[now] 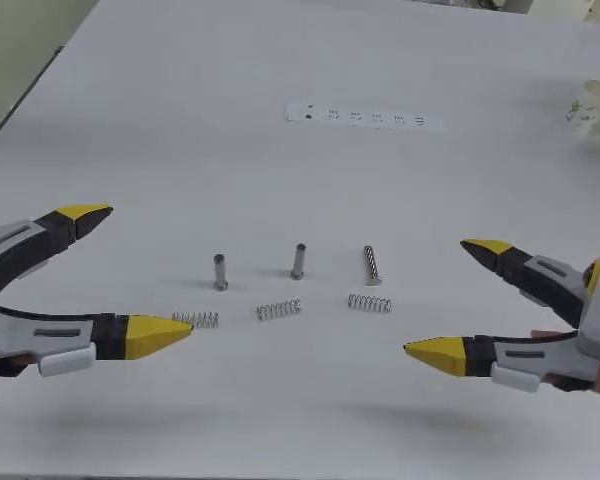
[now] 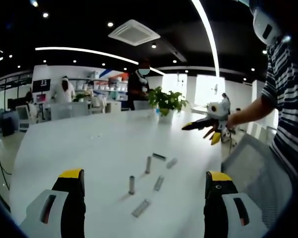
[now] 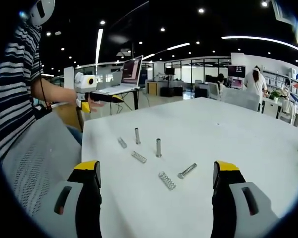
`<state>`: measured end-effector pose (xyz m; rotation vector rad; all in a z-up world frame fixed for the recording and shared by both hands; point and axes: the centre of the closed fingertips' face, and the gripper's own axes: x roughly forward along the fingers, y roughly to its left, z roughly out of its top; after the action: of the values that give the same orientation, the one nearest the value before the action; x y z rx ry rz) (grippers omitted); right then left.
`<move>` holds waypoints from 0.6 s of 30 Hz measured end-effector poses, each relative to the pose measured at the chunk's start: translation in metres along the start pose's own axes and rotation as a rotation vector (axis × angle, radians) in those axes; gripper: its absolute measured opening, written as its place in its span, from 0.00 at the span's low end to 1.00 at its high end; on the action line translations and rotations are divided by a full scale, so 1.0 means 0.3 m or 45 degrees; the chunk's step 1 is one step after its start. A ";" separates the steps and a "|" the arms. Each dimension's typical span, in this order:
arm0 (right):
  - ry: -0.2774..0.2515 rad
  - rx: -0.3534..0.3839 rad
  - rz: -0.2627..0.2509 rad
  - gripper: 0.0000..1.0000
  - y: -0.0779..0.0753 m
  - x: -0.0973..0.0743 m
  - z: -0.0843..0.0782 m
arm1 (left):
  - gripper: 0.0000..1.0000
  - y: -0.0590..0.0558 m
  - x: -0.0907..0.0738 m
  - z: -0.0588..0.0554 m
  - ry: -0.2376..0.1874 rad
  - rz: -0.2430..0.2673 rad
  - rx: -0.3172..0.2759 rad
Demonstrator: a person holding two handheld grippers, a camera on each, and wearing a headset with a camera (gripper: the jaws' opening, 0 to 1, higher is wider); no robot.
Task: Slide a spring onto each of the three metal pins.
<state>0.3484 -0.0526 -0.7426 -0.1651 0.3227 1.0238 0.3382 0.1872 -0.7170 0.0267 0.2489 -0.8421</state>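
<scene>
Three springs (image 1: 279, 310) lie loose beside three metal pins (image 1: 298, 261); left gripper (image 1: 150, 268) and right gripper (image 1: 435, 296) both wide, empty.

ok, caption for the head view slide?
Open left gripper and right gripper flank two standing pins, one lying pin, three loose springs.

White table (image 1: 280, 60) in a bright open office.

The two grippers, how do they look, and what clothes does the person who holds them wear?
The left gripper and the right gripper look alike: each has two long tapering jaws, black with light grey panels and pointed yellow tips, on a white body. The person wears a short-sleeved shirt with dark and light stripes and a white headset.
</scene>
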 end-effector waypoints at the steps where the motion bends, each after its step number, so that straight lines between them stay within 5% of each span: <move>1: 0.000 -0.001 0.001 0.94 0.002 0.000 0.001 | 0.98 -0.002 -0.002 0.000 0.001 -0.001 0.000; 18: 0.023 -0.001 0.014 0.94 0.025 -0.006 -0.018 | 0.98 -0.028 -0.034 -0.044 0.030 -0.004 -0.009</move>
<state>0.3401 -0.0517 -0.7469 -0.1737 0.3395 1.0339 0.3225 0.1907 -0.7270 0.0297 0.2737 -0.8447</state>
